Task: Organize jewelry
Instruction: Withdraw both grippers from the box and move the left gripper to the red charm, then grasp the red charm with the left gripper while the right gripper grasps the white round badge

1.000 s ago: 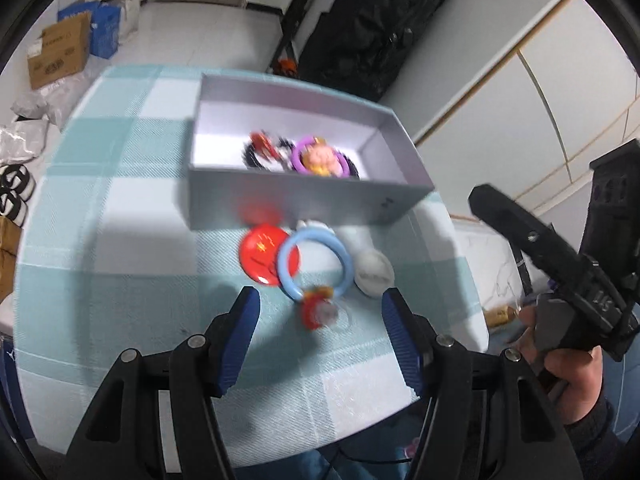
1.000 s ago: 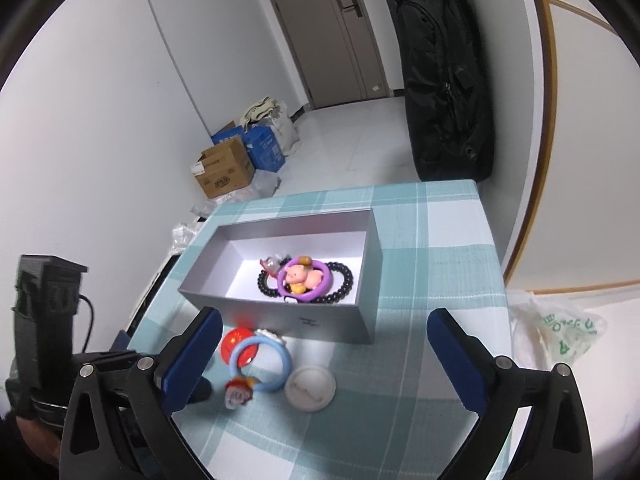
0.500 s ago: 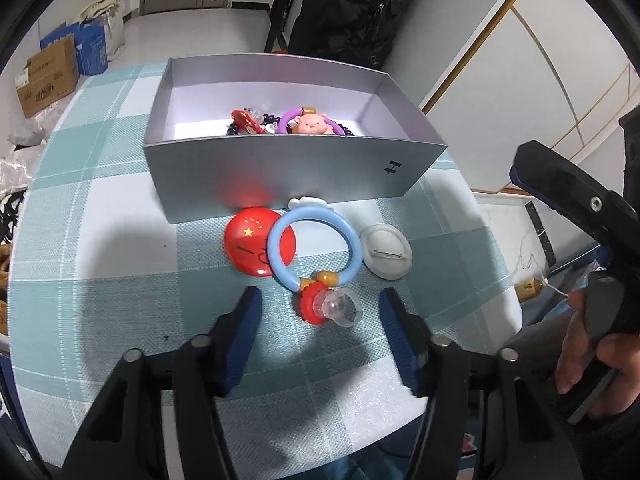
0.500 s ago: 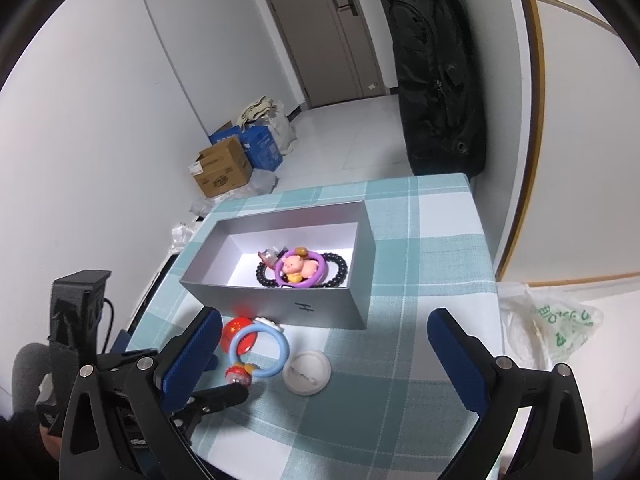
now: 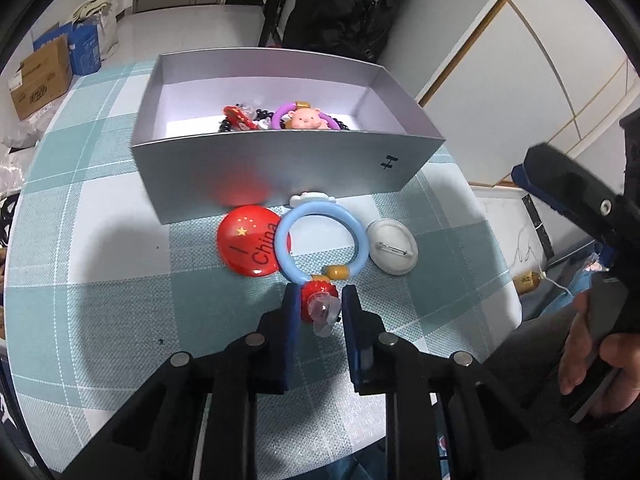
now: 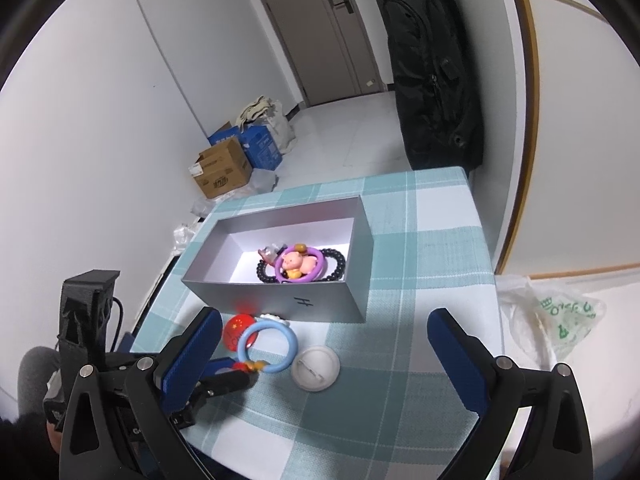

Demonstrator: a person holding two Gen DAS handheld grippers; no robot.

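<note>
A light blue bracelet (image 5: 320, 240) with a red charm (image 5: 320, 304) lies on the checked tablecloth in front of a grey box (image 5: 288, 168). My left gripper (image 5: 318, 308) has closed on the red charm. The bracelet also shows in the right wrist view (image 6: 266, 346), with the left gripper (image 6: 240, 372) at its near end. A red badge (image 5: 248, 244) lies left of the bracelet and a white badge (image 5: 392, 252) lies right of it, pin side up. The box (image 6: 320, 300) holds a purple ring with a pink pig (image 6: 298, 264) and black beads. My right gripper (image 6: 324, 356) is open, above the table.
The table's near edge and right edge (image 6: 492, 320) are close by. A black bag (image 6: 432, 64) leans on the far wall. Cardboard boxes (image 6: 220, 168) stand on the floor to the left. A plastic bag (image 6: 560, 320) lies on the floor to the right.
My left gripper has moved forward to the bracelet's red charm and its jaws have closed on it. The right gripper has stayed open and shifted only slightly.
</note>
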